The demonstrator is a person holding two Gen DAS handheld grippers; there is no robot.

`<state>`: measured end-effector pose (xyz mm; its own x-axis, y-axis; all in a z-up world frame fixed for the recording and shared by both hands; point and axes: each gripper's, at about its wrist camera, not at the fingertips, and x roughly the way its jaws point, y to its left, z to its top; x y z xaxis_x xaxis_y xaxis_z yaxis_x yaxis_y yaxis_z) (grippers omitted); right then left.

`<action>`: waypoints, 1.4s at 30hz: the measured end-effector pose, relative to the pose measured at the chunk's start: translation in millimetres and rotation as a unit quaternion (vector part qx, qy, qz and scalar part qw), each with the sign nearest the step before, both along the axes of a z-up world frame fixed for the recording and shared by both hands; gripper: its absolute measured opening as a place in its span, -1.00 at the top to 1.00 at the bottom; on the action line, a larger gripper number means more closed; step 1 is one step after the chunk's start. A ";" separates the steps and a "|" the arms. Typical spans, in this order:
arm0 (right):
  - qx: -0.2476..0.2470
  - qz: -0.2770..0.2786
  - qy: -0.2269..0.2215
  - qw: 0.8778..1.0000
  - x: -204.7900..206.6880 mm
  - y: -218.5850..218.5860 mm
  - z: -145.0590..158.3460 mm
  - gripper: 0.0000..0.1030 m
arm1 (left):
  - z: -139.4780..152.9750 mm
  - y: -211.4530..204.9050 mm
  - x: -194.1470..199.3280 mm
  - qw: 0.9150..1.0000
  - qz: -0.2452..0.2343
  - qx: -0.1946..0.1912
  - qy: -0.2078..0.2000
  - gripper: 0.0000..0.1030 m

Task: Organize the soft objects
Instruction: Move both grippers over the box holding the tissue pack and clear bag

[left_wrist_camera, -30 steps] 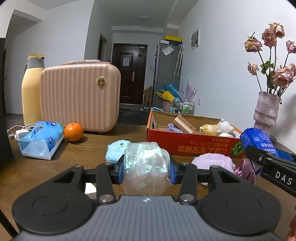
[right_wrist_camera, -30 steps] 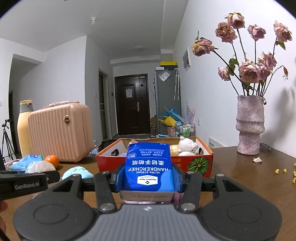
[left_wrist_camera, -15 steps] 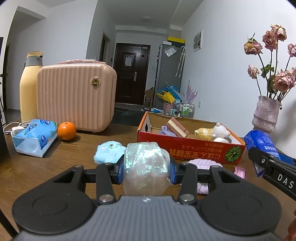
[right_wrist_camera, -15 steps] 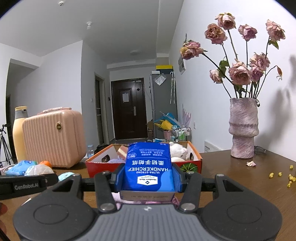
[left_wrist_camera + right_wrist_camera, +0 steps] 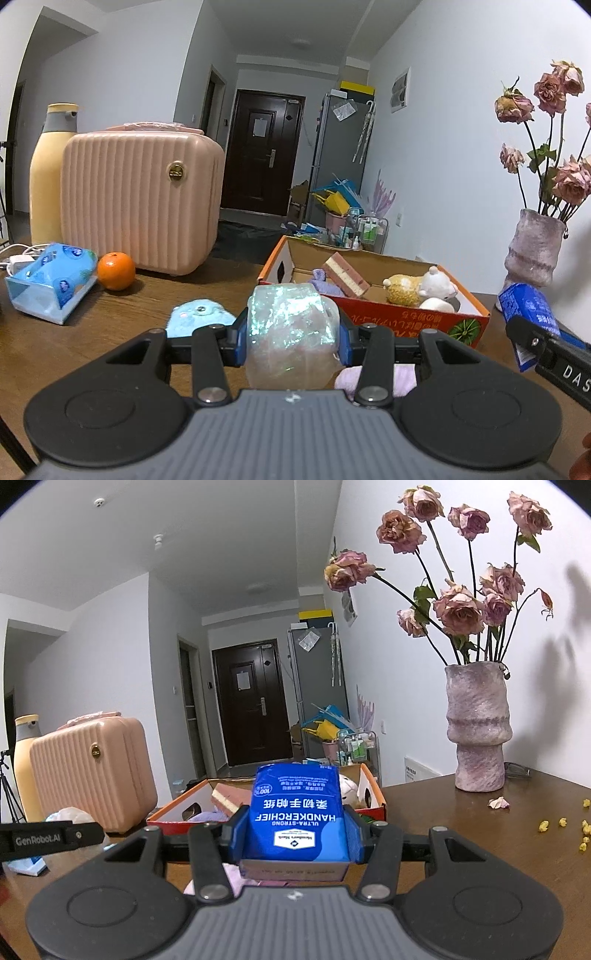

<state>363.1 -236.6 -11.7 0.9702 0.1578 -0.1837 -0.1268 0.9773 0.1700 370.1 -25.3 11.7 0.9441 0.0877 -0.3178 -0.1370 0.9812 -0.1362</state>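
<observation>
My left gripper (image 5: pixel 291 334) is shut on a shiny iridescent plastic-wrapped soft packet (image 5: pixel 291 325), held above the wooden table in front of the orange cardboard box (image 5: pixel 406 321). My right gripper (image 5: pixel 295 834) is shut on a blue handkerchief tissue pack (image 5: pixel 295 808), held above the table near the same box (image 5: pixel 177 812). The box holds a sponge block (image 5: pixel 345 275), a plush bear (image 5: pixel 421 288) and a purple soft item. A light blue plush (image 5: pixel 199 317) and a pale purple soft item (image 5: pixel 402 376) lie on the table below my left gripper.
A pink ribbed case (image 5: pixel 140 199) and a yellow bottle (image 5: pixel 48 173) stand at the back left. An orange (image 5: pixel 116 271) and a blue tissue pack (image 5: pixel 48 284) lie beside them. A vase of dried roses (image 5: pixel 478 727) stands at the right, with petals and crumbs on the table.
Both grippers have risen and moved forward toward the box with their packs still held. The box now looks closer and shows more of its inside.
</observation>
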 end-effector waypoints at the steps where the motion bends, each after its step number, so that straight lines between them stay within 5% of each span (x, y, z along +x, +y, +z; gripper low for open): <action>1: -0.001 0.001 -0.001 1.000 2.1 -0.5 -0.2 0.02 | 0.4 -0.2 2.6 1.000 -0.001 -0.003 0.000 0.14; 42: -0.039 0.026 -0.018 0.999 122.6 12.1 -4.6 0.02 | 13.6 1.6 122.1 0.999 0.006 -0.009 -0.033 0.14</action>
